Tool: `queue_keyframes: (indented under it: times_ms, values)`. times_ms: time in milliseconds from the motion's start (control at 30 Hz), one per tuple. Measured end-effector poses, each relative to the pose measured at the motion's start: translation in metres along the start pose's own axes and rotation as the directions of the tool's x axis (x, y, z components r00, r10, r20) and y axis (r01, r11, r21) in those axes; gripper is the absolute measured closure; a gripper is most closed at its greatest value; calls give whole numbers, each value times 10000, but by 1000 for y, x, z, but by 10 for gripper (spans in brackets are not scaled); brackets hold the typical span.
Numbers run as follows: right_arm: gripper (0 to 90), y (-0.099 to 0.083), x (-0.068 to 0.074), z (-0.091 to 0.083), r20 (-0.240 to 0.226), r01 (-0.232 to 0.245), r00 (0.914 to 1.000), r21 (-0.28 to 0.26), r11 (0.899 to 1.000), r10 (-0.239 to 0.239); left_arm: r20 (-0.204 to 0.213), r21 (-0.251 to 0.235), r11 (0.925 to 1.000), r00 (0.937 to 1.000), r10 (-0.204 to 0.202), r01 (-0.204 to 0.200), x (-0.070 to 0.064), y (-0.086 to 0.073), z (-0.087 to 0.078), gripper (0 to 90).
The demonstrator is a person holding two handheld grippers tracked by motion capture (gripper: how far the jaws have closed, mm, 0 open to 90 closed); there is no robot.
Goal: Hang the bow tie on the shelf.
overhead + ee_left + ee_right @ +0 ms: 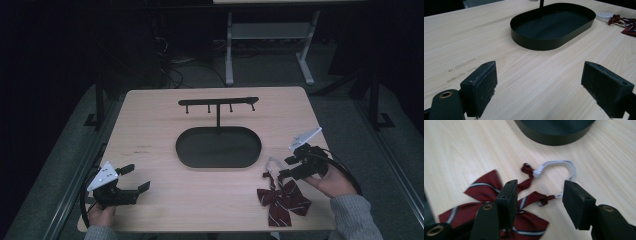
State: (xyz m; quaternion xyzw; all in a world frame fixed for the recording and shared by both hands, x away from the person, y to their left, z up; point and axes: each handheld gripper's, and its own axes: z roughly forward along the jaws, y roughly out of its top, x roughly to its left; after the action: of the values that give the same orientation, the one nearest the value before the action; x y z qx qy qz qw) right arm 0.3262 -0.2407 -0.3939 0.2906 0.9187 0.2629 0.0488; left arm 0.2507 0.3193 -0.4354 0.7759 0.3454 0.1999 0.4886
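Nearest to the camera, at the lower right of the high view, lay a dark red bow tie (283,199) with thin pale stripes, flat on the desk (165,150) close to its front edge. It was soft woven cloth, folded into wings, and a white elastic loop (272,164) curved out from its knot toward the tray. The right gripper (292,166) hovered just above this loop, its fingers (578,203) spread with nothing between them; in the right gripper view the knot and one end of the loop sat in the gap. I judged the person aimed at the strap because it is thin and easy to pinch, and it is the part that must go over a hook.

At the lower left of the high view, the left gripper (134,179) rested low over bare wood, fingers (482,87) also wide apart and holding nothing, probably waiting.

In the middle of the desk stood a black metal stand: an oval tray (218,147) with a low thin wall, a slim post, and a horizontal bar (218,102) with four small pegs pointing down. The desk surface was light wood grain, matte, with a few faint marks at centre left.
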Motion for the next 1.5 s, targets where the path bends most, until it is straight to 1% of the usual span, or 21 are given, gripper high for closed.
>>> queue_keyframes:
  times_ms: [33,67,100,167,233,267,367,500,633,733,867,900,933,1100,1133,1233,1367,1467,1500]
  values:
    - [454,2,-1,2,118,33,9999,59,10000,-34,7,-1,10000,10000,-15,15,0,0,0,131]
    - [454,2,-1,2,118,33,9999,59,10000,-34,7,-1,10000,10000,-15,15,0,0,0,131]
    - [460,3,-3,3,80,-45,10000,136,9999,44,27,26,10000,10000,40,-40,0,0,0,131]
    - [469,7,-7,8,65,-29,10000,365,9993,26,12,0,10000,10000,39,-39,-1,0,0,131]
    - [475,9,-8,10,27,10,10000,432,9991,-12,1,-17,10000,10000,20,-20,0,0,0,131]
    - [477,12,-10,13,65,126,9999,565,9983,-130,-12,-9,10000,10000,-33,33,0,0,0,131]
    - [481,17,-11,15,-36,196,9998,671,9976,-194,-16,-49,10000,10000,-36,36,0,0,-1,131]
    - [483,24,-15,17,0,327,9995,844,9959,-329,-5,-50,10000,10000,16,-16,0,0,0,131]
    - [485,28,-19,20,-30,309,9995,942,9951,-307,16,-46,10000,10000,45,-45,0,1,0,131]
    - [490,30,-23,22,-30,280,9996,1030,9943,-278,15,-41,10000,10000,67,-67,0,1,0,131]
    - [501,32,-25,24,-41,273,9996,1101,9935,-270,0,-55,10000,10000,30,-30,0,1,0,131]
    - [506,33,-26,27,-13,285,9996,1259,9916,-286,2,-50,10000,10000,17,-17,0,1,0,131]
    - [507,34,-27,29,-37,339,9994,1284,9911,-337,13,-45,10000,10000,65,-65,0,1,0,131]
    - [516,36,-29,35,-89,277,9996,1416,9895,-267,17,-52,10000,10000,65,-65,0,1,0,131]
    - [523,37,-31,38,-83,264,9996,1529,9879,-255,18,-51,10000,10000,50,-50,0,1,0,131]
    - [528,37,-33,41,-127,227,9997,1630,9864,-209,11,-56,10000,10000,67,-67,0,1,-1,131]
    - [550,39,-37,48,-17,223,9997,1791,9836,-224,28,-53,10000,10000,74,-74,0,1,0,131]
    - [557,39,-38,51,17,117,9999,1915,9814,-123,30,-62,10000,10000,68,-68,0,1,0,131]
    - [574,39,-40,54,78,122,9999,2057,9785,-141,28,-58,10000,10000,75,-75,0,1,-1,131]
